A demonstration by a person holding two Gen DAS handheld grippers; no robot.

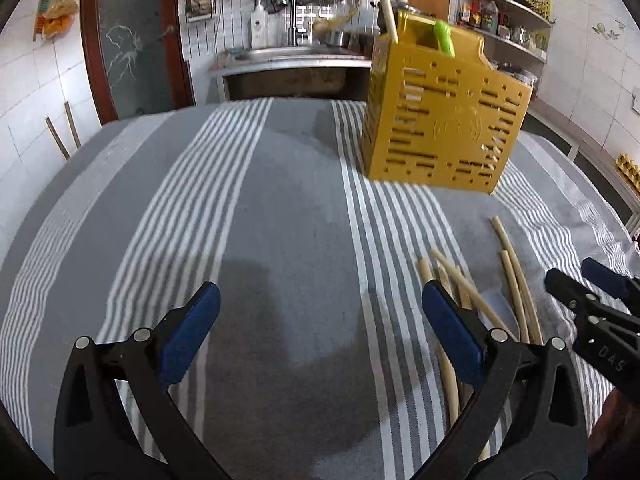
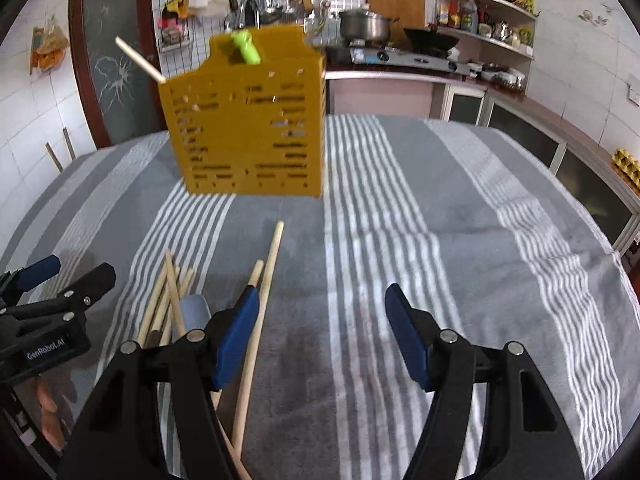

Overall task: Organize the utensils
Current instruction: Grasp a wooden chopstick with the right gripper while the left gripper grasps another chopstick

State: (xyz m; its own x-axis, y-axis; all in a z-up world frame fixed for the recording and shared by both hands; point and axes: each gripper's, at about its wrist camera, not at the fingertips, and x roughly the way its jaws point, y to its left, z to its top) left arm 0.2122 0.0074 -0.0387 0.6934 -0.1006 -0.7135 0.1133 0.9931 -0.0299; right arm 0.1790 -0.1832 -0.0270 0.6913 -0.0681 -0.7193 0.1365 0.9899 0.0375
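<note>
Standing upright on a grey-and-white striped cloth point(image 2: 460, 200) that covers the tabletop is one yellow slotted holder point(image 2: 244, 120), with one wooden stick point(image 2: 140, 60) leaning out of its left corner and one green handle point(image 2: 246, 46) poking from the top. Nearer the cameras, a loose pile of wooden chopsticks point(image 2: 172, 300) lies flat on the cloth; at least six show, though overlap hides an exact count. The left tool point(image 1: 320, 332) hangs over bare cloth left of the pile, its two blue pads wide apart, gripping nothing. The right tool point(image 2: 320, 328) hangs just right of the pile, jaws also spread and empty, its left pad point(image 2: 236, 336) over one long chopstick point(image 2: 260, 300).
</note>
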